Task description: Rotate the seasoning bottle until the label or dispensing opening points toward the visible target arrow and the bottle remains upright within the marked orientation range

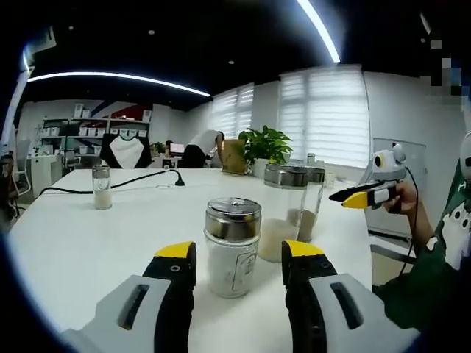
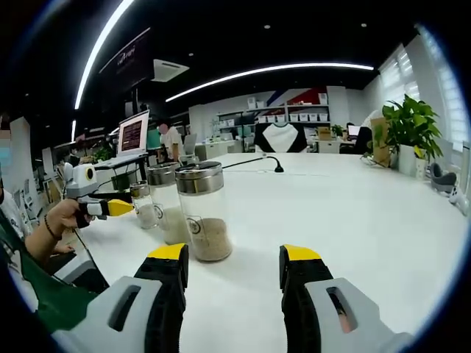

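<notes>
The seasoning bottle [image 1: 232, 246] is a small clear jar with a shiny metal lid and a label outline on its side. It stands upright on the white table [image 1: 88, 243]. My left gripper [image 1: 240, 254] is open, its yellow-tipped jaws flanking the bottle with a gap on each side. In the right gripper view the same small bottle [image 2: 143, 203] stands beyond two bigger jars, with the left gripper [image 2: 112, 208] pointing at it from the left. My right gripper [image 2: 234, 256] is open and holds nothing, a short way in front of a grain-filled jar [image 2: 203, 212].
Two larger lidded jars [image 1: 283, 213] stand right behind the bottle. A small jar [image 1: 101, 187] and a black cable [image 1: 125, 182] lie far left. The right gripper [image 1: 364, 197] hovers off the table's right edge in a hand. A potted plant [image 1: 265, 143] sits at the back.
</notes>
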Available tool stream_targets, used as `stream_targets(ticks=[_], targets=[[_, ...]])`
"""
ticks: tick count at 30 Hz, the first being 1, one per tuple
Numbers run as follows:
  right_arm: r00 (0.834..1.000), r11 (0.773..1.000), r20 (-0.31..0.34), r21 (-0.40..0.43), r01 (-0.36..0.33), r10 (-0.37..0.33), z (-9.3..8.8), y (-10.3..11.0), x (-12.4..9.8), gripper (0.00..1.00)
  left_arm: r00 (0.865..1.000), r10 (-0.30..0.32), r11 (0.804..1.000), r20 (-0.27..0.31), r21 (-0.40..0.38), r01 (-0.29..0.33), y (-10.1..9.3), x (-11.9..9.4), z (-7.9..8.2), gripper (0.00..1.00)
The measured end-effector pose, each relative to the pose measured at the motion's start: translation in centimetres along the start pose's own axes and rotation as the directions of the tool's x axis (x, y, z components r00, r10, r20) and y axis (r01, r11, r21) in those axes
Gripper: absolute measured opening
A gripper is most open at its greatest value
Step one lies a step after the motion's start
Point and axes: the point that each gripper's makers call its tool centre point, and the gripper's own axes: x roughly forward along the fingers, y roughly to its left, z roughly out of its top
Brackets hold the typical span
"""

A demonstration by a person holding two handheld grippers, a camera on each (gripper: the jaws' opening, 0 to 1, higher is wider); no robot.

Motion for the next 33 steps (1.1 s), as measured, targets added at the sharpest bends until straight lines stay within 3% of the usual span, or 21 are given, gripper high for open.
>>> stream_targets(ticks=[24,33], targets=[[1.000,1.000,-0.004,-0.007,-0.002,0.002,0.0,0.1,0.0,0.49,0.991,0.133,0.991,0.023,0.027,-0.133,1.2,-4.4,0.9,0.49],[1.000,1.000,0.000,-0.015,0.001,-0.001,0.3,0.4,-0.3,0.49,0.981,0.193,0.980,0.024,0.042,-0.194,2.4,-5.7,0.7,0.48]])
